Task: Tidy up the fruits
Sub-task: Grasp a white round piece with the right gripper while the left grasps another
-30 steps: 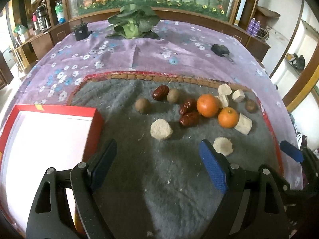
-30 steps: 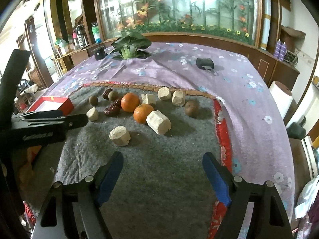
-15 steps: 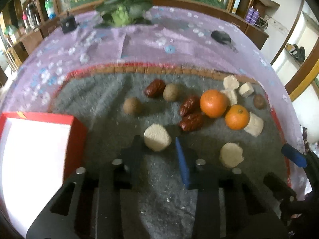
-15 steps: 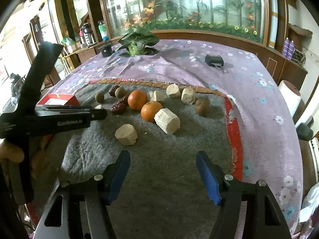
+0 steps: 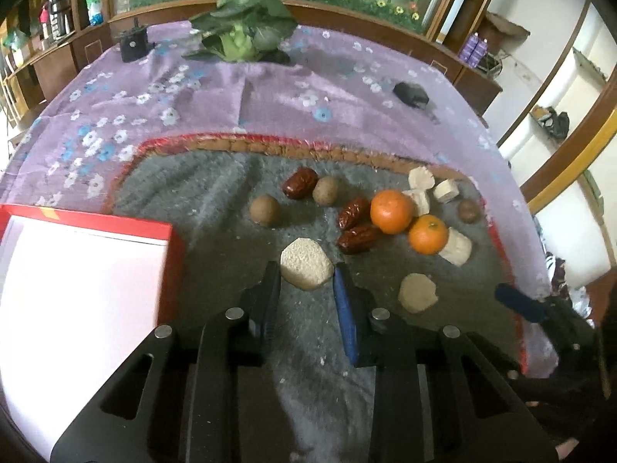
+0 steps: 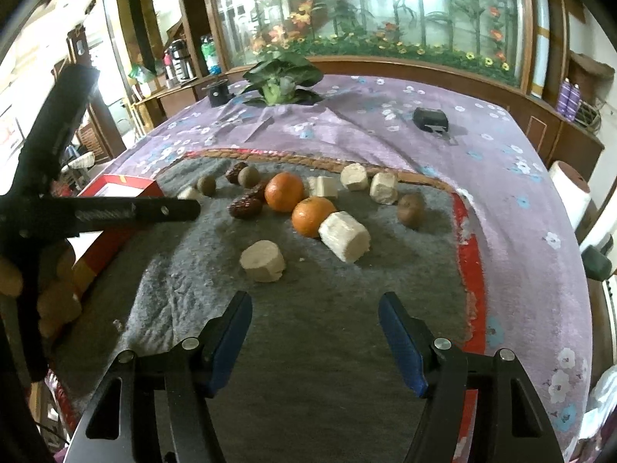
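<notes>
On the grey mat (image 5: 193,193) lie two oranges (image 5: 390,211) (image 5: 428,234), dark red dates (image 5: 354,213), brown round fruits (image 5: 264,210) and several pale cut chunks (image 5: 417,292). My left gripper (image 5: 306,268) is shut on the nearest pale chunk (image 5: 304,258), with a finger against each side of it. From the right wrist view, that chunk (image 6: 189,193) peeks out at the left gripper's tip (image 6: 185,208). My right gripper (image 6: 315,303) stands open over bare mat, nothing between its fingers, short of another pale chunk (image 6: 263,261).
A red box with a white inside (image 5: 96,220) sits at the mat's left edge. On the purple flowered cloth behind are a leafy green plant (image 5: 243,34), a black case (image 5: 410,94) and a small black box (image 5: 133,44). A paper roll (image 6: 568,193) stands off the table's right edge.
My left gripper moved forward to the pale chunk and its jaws came together around it. My right gripper's jaws narrowed a little, and it stayed in place.
</notes>
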Tool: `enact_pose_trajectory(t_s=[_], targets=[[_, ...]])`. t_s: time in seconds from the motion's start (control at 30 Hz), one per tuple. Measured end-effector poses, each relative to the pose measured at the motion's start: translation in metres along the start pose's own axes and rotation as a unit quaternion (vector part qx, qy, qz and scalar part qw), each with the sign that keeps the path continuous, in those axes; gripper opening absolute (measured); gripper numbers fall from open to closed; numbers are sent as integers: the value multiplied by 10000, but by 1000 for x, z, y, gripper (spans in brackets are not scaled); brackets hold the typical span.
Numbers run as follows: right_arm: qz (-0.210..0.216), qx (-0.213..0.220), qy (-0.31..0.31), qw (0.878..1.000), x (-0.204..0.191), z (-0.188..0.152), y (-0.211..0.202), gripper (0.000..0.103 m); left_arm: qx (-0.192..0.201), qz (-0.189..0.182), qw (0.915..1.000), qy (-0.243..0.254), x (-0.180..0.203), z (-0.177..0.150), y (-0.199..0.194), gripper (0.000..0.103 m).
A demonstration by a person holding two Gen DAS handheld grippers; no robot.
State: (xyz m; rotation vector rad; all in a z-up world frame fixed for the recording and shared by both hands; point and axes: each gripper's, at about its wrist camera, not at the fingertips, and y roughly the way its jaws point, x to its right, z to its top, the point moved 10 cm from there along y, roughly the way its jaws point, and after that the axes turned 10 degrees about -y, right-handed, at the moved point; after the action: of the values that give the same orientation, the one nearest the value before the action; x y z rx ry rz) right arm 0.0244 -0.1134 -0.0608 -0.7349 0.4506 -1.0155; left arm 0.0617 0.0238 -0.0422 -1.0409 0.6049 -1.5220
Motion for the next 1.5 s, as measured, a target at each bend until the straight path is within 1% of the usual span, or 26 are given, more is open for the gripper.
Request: enact_pose_trajectory(t_s=[0.17,0.27,0.47,0.5,0.53,0.57,0.6,0.63,0.67,0.73,0.8,1.03,1.2,1.5], targets=[[109,48,-255,9996,-13,10,9,68,121,58,9999,29,-5,-4,-18,27],[265,59,-259,9993,-16,17,16,68,166,65,9998,28,-7,-7,-23,27],[246,-139,-469,9985,-20,24,38,67,239,208,9995,-12,-15,-9,-24,27],[254,-186,-526,9981,-22,24,42,59,247,237,9994,-11,-16,-10,-24,27],[245,-277,-604,9975,-23,23,48,47,228,238,9995,-12,-16,-11,-23,27],[223,-345,-642,9971,-23,22,51,41,201,226,9995,-9,-16,-12,-22,27],[171,-308,-712,9968,-24,23,51,38,189,230,9996,-5,-16,-13,-21,27],[200,-305,-733,9966,-26,24,50,32,200,237,9995,-2,-16,-14,-22,27],[237,-321,-741,9965,-28,24,50,29,222,248,9994,8,-16,-14,-23,27],[118,-335,-811,9961,-28,24,47,29,268,267,9993,18,-16,-13,-26,27],[146,-330,-767,9964,-29,24,43,29,291,275,9992,17,-17,-13,-28,27],[114,-91,-673,9976,-39,34,24,29,423,351,9985,-45,-22,-13,-41,27],[125,-21,-780,9969,-55,41,18,29,521,418,9977,-93,-29,-13,-51,27],[489,142,-1015,9935,-99,65,15,29,644,584,9957,-307,-59,-10,-70,27]])
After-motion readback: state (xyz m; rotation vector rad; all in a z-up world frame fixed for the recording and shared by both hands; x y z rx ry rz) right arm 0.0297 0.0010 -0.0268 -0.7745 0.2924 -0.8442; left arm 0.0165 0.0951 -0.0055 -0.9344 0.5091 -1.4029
